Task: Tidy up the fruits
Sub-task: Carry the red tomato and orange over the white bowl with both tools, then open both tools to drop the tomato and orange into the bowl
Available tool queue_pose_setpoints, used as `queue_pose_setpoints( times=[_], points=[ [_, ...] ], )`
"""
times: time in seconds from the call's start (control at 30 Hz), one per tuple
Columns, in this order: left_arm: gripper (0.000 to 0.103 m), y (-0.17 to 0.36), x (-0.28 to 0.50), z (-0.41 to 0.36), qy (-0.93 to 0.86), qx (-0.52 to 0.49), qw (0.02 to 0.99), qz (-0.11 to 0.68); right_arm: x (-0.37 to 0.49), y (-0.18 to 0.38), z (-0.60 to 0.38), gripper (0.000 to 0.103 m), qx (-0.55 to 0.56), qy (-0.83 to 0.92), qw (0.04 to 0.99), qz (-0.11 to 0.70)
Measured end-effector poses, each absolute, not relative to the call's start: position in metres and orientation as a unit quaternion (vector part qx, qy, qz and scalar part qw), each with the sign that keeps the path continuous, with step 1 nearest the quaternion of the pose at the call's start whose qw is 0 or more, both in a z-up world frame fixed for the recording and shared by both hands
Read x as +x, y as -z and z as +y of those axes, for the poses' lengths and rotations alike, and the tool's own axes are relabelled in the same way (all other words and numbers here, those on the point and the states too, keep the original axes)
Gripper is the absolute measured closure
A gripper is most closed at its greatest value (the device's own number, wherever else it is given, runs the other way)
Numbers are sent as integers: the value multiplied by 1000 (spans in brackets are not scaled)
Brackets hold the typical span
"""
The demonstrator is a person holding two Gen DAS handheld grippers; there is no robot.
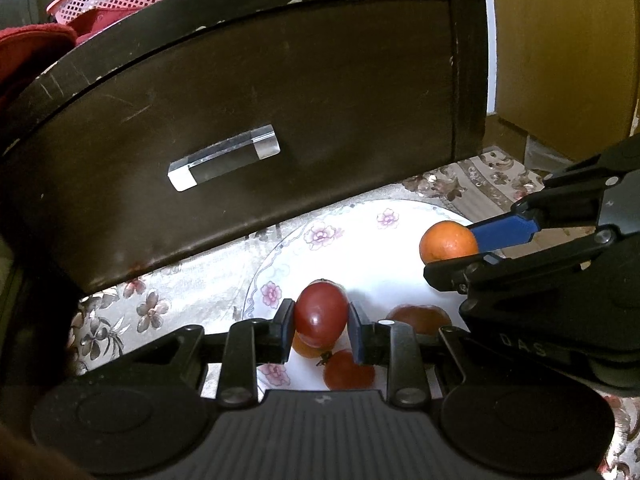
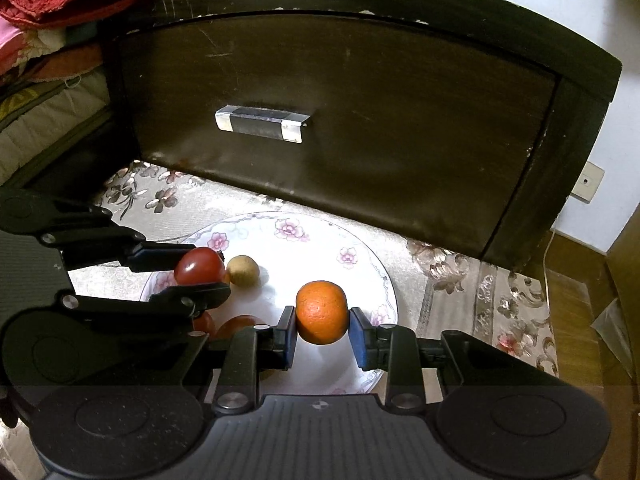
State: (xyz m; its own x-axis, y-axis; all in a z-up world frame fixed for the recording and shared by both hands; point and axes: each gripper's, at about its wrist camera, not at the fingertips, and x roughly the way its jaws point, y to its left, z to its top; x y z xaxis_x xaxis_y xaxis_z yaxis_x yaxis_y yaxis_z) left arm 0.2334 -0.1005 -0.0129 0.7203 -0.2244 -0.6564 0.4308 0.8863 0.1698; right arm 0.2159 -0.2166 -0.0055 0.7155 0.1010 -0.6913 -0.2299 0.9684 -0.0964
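Your left gripper (image 1: 320, 322) grips the tomato (image 1: 321, 312) and your right gripper (image 2: 322, 330) grips the orange (image 2: 322, 312) — both above the plate (image 2: 320, 240). The tomato looks soft and smooth — squeeze it gently at its widest part; the orange seems firmer.

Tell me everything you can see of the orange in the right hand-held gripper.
The orange is small, round and bright, with dimpled, slightly glossy peel that looks whole. The right hand-held gripper holds it between its two blue pads, one on each side, above the white flowered plate. Whether it touches the plate cannot be told. In the left wrist view it shows at the plate's right side. No other fruit touches it.
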Motion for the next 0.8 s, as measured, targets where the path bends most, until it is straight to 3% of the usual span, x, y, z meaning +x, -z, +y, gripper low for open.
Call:
queue_pose_setpoints(
  times=[0.6,0.8],
  points=[
    [68,13,234,-98,182,155,915,325,220,10,-221,75,-72,-94,921,372],
    [67,10,235,-95,180,146,918,322,220,7,-223,71,-65,-93,924,366]
  ],
)
